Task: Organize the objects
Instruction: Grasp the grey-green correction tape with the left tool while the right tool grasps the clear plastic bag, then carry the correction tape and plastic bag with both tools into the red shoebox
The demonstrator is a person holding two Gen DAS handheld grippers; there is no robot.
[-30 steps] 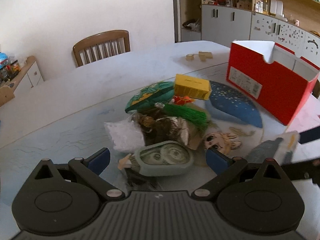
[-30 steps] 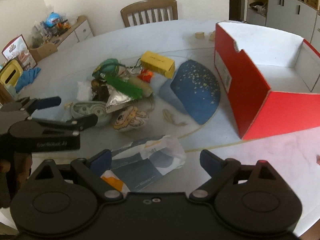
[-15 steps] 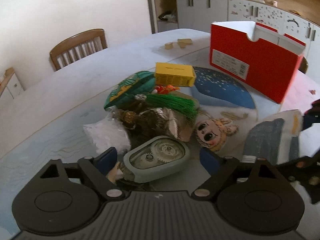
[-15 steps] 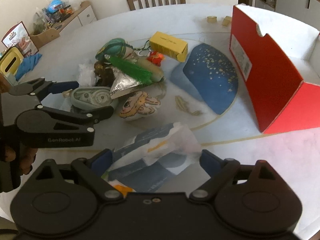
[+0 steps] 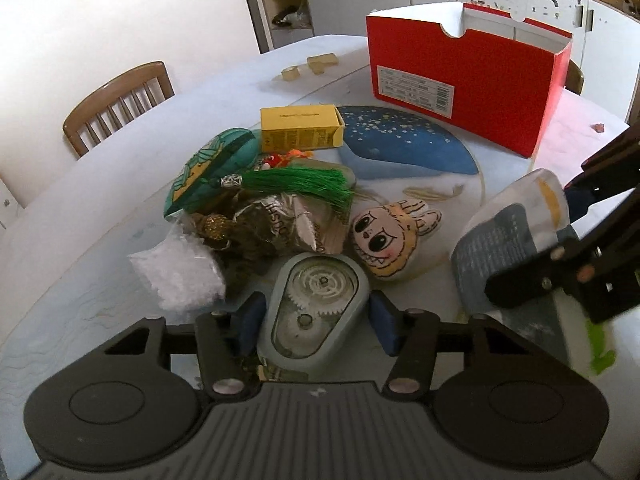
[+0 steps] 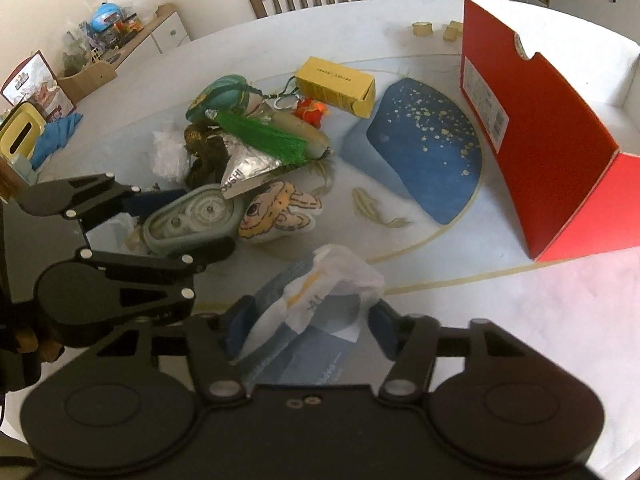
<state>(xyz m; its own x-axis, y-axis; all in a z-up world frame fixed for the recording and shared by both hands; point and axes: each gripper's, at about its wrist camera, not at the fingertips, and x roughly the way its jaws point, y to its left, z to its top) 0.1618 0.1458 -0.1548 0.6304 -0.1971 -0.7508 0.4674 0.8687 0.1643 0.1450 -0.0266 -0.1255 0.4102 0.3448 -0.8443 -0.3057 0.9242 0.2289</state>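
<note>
Left gripper [image 5: 314, 322] low, jaws partly closed with something between them; right gripper [image 6: 304, 322] alongside, jaws likewise narrowed.

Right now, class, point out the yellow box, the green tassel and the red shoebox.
yellow box [image 5: 301, 132]: left wrist view, on its front face.
green tassel [image 5: 298, 186]: left wrist view, on the middle of its threads.
red shoebox [image 6: 548, 152]: right wrist view, on its long red side wall.

box [image 5: 460, 80]: we see it behind pile, right
carton [image 5: 300, 128]: left of box
gear case [image 5: 316, 308]: pile front
doll [image 5: 394, 236]: right of gear case
</note>
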